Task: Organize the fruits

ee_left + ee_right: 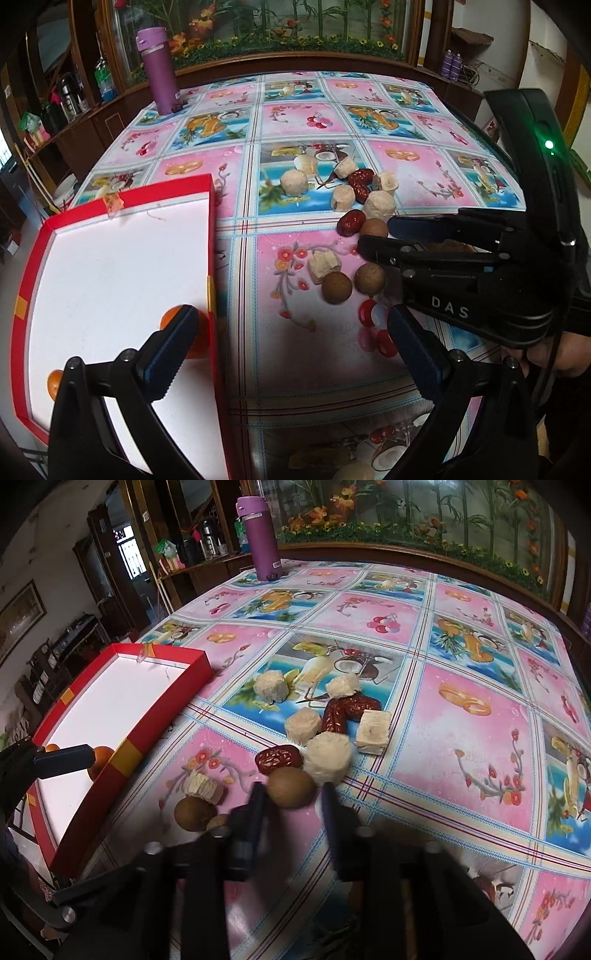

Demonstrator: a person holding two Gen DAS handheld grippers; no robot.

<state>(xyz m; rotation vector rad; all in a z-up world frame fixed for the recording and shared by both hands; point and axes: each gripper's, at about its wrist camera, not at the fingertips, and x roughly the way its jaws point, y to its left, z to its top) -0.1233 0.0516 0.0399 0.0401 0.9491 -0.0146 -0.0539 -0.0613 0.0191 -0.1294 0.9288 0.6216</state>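
A small brown round fruit [290,786] lies on the tablecloth among red dates [277,760] and several pale chunky pieces [327,753]. My right gripper [292,797] has its fingertips pressed on either side of that fruit; in the left wrist view it [376,236] reaches in from the right. Two more brown fruits [336,288] sit just left of it. My left gripper [291,332] stands wide open and holds nothing, its left finger over the red tray [207,229]. Two small orange fruits [55,380] rest inside the tray, one partly hidden by that finger.
A purple flask [260,535] stands at the table's far left corner. The fruit-print tablecloth [461,738] stretches bare to the right of the pile. A wooden cabinet with a glass front lines the far edge. A hand [554,362] holds the right gripper.
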